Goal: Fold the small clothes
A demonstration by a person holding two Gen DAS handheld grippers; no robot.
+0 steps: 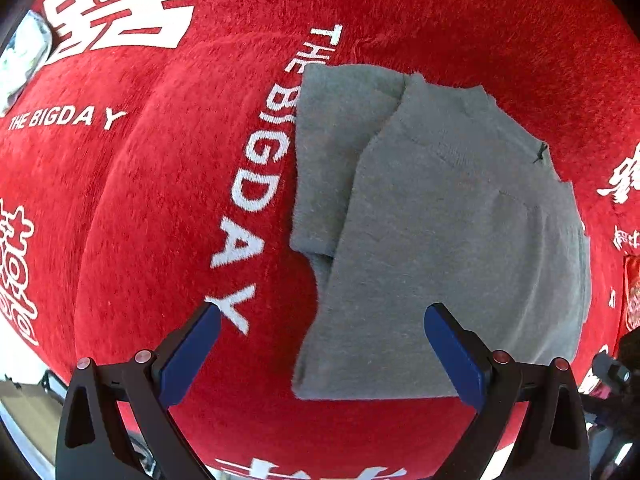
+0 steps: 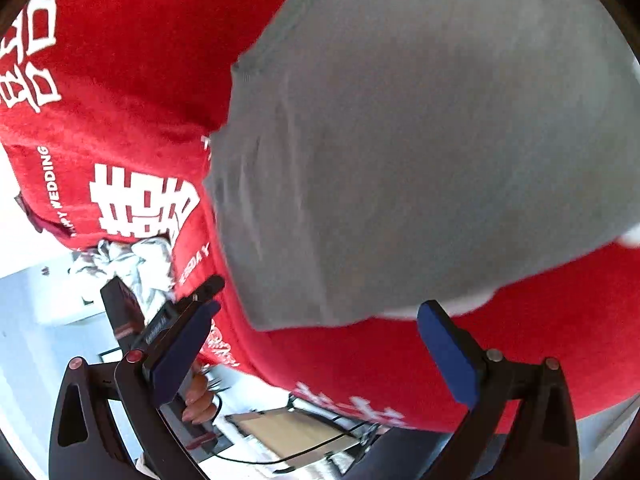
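Blue-padded fingers of the left gripper stand spread wide and empty above the near edge of a grey knitted garment, which lies partly folded on a red cloth printed with white lettering. The right gripper is equally wide apart, holding nothing, just beside the garment's blurred edge.

Matt grey knit garment lies on a fuzzy, plush red cloth.

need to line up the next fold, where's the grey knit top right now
The grey knit top lies folded on the red printed cloth, right of the white "THE BIGDAY" lettering, just ahead of both open grippers.
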